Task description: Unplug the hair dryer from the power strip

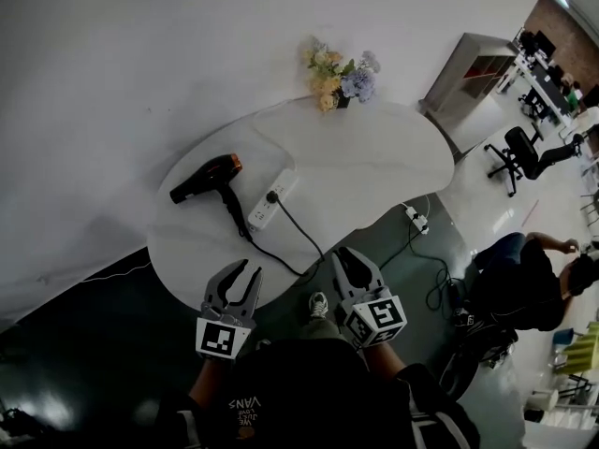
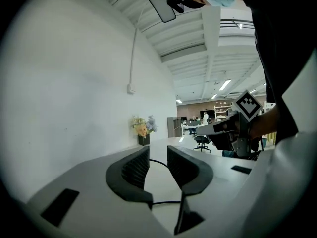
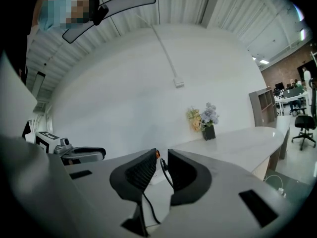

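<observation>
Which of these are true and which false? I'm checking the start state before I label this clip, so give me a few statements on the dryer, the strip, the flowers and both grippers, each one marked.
1. The hair dryer lies on the white table beside the power strip. True.
2. The left gripper is shut on the dryer's cord. False: it is open and empty, near the table's front edge.
3. The flowers stand at the table's far edge, by the wall. True.
4. The right gripper holds the hair dryer. False: it holds nothing, and the dryer lies untouched on the table.
</observation>
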A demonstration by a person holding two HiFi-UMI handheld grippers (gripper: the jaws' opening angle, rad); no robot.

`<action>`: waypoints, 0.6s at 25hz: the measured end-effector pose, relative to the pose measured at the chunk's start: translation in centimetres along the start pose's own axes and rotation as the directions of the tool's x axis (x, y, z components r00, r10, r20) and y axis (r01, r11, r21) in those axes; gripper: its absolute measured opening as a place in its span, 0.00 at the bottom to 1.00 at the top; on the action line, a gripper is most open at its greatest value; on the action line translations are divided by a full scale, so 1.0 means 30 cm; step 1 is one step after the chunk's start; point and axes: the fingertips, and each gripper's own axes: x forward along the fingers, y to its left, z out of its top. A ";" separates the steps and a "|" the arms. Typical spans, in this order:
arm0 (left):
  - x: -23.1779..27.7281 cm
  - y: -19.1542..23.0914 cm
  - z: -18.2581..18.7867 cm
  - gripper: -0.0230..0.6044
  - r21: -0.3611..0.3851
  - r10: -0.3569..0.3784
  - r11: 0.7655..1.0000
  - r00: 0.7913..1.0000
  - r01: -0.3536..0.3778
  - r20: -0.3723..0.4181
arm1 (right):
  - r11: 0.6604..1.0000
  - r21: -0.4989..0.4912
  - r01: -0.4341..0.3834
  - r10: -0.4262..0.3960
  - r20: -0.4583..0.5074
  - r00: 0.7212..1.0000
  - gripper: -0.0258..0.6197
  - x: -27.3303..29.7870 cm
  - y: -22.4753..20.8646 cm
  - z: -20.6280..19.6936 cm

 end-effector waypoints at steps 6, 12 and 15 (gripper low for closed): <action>0.129 0.048 -0.030 0.28 -0.017 0.070 0.997 0.996 -0.071 -0.046 | 0.997 -0.002 -0.072 0.071 -0.070 0.995 0.25 0.133 -0.110 -0.003; 0.239 0.069 -0.073 0.37 -0.027 0.136 0.990 0.987 -0.139 -0.091 | 0.990 0.005 -0.141 0.141 -0.130 0.981 0.31 0.232 -0.218 -0.007; 0.277 0.078 -0.106 0.38 -0.022 0.178 0.983 0.977 -0.181 -0.115 | 0.985 -0.003 -0.175 0.173 -0.154 0.973 0.32 0.271 -0.272 -0.011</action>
